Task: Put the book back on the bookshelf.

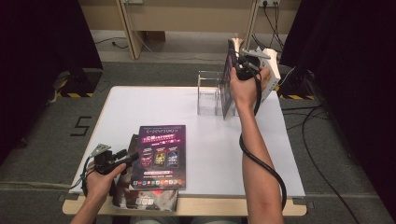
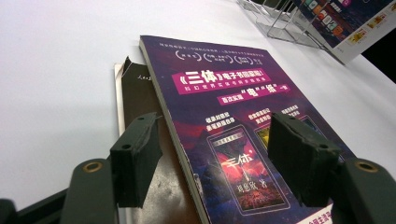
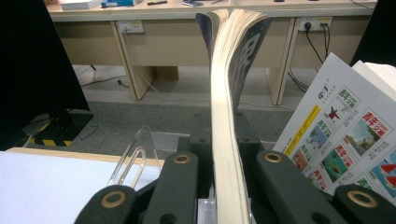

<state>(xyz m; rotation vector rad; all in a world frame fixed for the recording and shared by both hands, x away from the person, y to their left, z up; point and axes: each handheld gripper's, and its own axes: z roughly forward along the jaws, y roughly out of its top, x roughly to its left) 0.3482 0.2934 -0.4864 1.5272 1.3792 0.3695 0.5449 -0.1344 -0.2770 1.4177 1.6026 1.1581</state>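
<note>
Purple-cover magazine [image 1: 159, 156] lay flat atop dark booklet [image 1: 140, 198], well apart from clear acrylic rack [image 1: 208, 93]. Left gripper [image 1: 127, 158]: jaws apart over magazine. Right gripper [image 1: 236, 71]: jaws clamped on upright paperback [image 3: 226, 116] beside rack.

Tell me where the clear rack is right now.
In the high view the clear rack stands at the table's far edge, right of centre, just left of the magazine clamped upright in the right claw.

Glossy paper magazine [image 2: 224, 135], clear plastic rack [image 1: 208, 93], matt white table [image 1: 140, 105]
</note>
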